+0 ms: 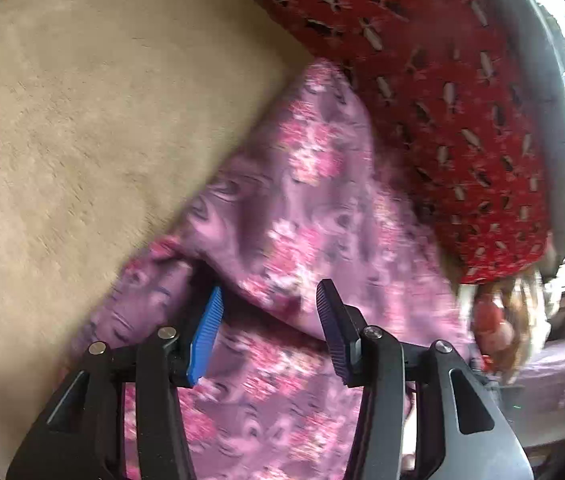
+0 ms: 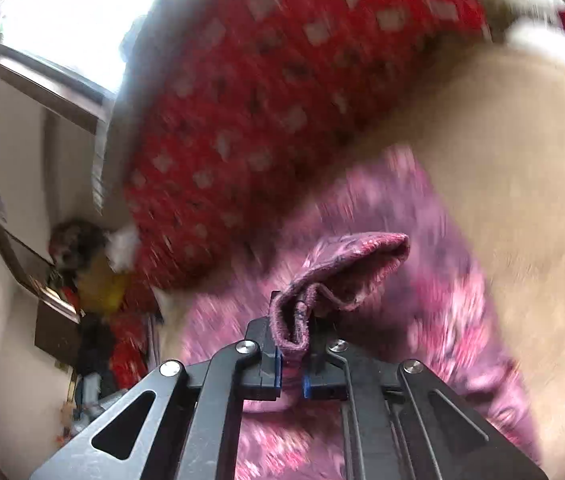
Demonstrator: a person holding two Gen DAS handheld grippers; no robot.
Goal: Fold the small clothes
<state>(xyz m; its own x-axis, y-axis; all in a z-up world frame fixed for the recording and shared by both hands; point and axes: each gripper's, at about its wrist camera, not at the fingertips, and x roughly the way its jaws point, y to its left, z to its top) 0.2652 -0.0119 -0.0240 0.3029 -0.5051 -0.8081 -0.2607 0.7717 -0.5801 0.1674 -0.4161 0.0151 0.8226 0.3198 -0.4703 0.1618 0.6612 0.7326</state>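
Note:
A pink and purple floral garment (image 1: 302,208) lies across a beige plush surface (image 1: 82,120). My left gripper (image 1: 270,286) hovers just over it, its blue pad and dark pad standing apart, and a fold edge of the cloth runs beneath the gap without being pinched. In the right wrist view the same garment (image 2: 442,288) is blurred. My right gripper (image 2: 293,334) is shut on a bunched hem of it, and a folded flap (image 2: 358,260) rises from the jaws.
A red patterned fabric (image 1: 442,100) (image 2: 262,100) borders the garment on its far side. A bright window (image 2: 62,12) and piled household clutter (image 2: 90,300) stand to the left in the right wrist view. The beige surface (image 2: 530,200) extends to the right.

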